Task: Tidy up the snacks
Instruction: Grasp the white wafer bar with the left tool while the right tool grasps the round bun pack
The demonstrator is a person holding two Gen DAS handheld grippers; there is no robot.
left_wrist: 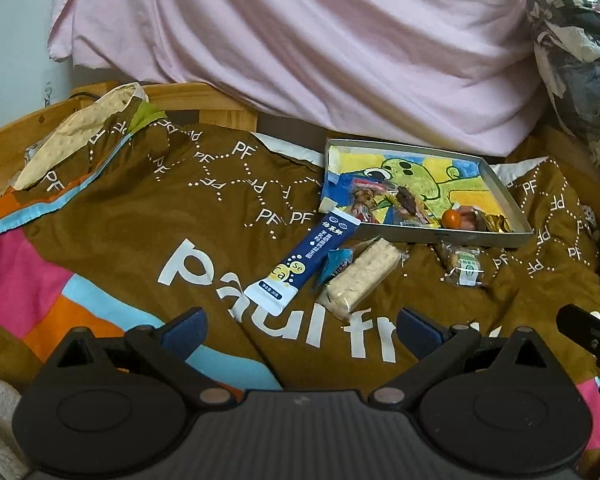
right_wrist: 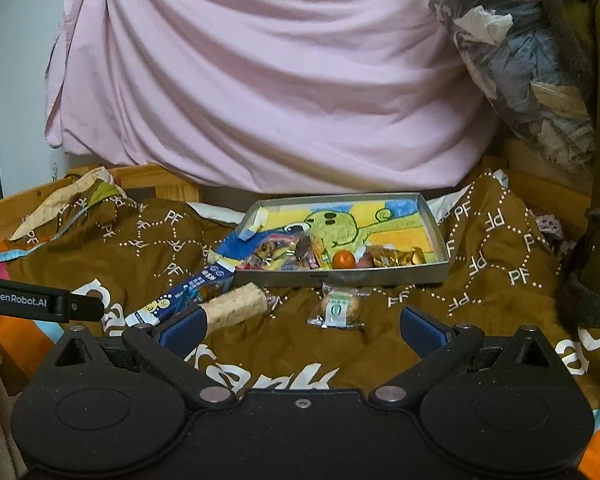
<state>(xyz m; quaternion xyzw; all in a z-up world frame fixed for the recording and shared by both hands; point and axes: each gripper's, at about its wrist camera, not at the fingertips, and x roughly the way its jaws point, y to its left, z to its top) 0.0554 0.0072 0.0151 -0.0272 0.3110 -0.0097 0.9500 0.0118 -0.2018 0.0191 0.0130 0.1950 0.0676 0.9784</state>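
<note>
A: What is lying on the brown blanket (left_wrist: 132,216)?

B: A shallow grey tray (left_wrist: 504,196) is sitting near its far edge, holding wrapped snacks and an orange ball (left_wrist: 450,218) along its near wall.

A: And outside it?

B: A blue sachet (left_wrist: 306,258) is leaning on the tray's near left corner; a pale wafer bar (left_wrist: 360,276) is lying beside it, and a wrapped biscuit (right_wrist: 337,308) is resting before the tray.

A: The grippers?

B: The left gripper (left_wrist: 304,328) and right gripper (right_wrist: 302,326) are both hovering with jaws apart, gripping nothing.
</note>
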